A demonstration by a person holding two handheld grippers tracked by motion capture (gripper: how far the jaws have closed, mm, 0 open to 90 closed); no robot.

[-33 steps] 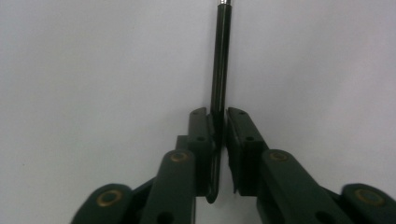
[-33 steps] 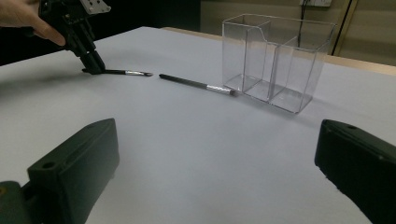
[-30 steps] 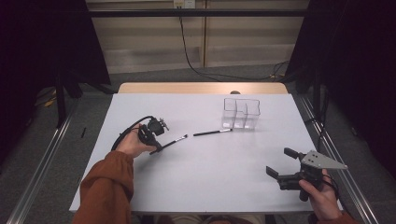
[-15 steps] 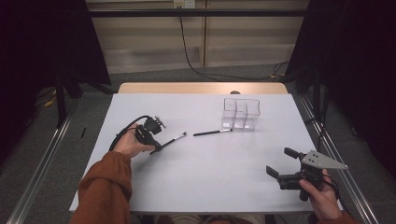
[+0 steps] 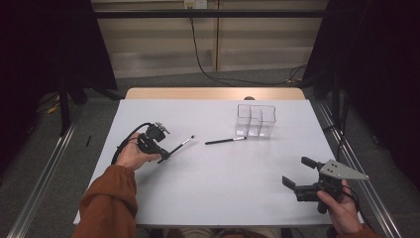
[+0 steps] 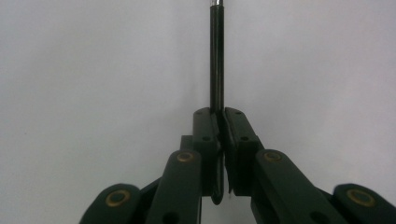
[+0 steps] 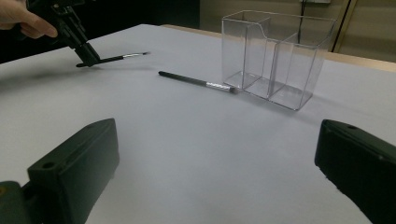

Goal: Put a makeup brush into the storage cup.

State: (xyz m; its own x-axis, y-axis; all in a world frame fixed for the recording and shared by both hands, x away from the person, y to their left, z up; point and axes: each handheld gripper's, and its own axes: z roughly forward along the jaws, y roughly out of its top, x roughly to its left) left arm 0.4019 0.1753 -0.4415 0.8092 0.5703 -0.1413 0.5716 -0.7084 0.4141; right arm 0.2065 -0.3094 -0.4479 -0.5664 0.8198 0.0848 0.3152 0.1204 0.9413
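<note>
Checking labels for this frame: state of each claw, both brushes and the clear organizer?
Left claw: shut on the held brush.
Held brush: gripped at its handle end, lifted.
Right claw: open, nothing between.
Second brush: lying flat on the table.
Clear organizer: upright, compartments look unfilled.

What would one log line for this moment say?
left tool: shut on thin brush, lifted off table | right tool: open, empty | second brush: lying beside clear organizer
</note>
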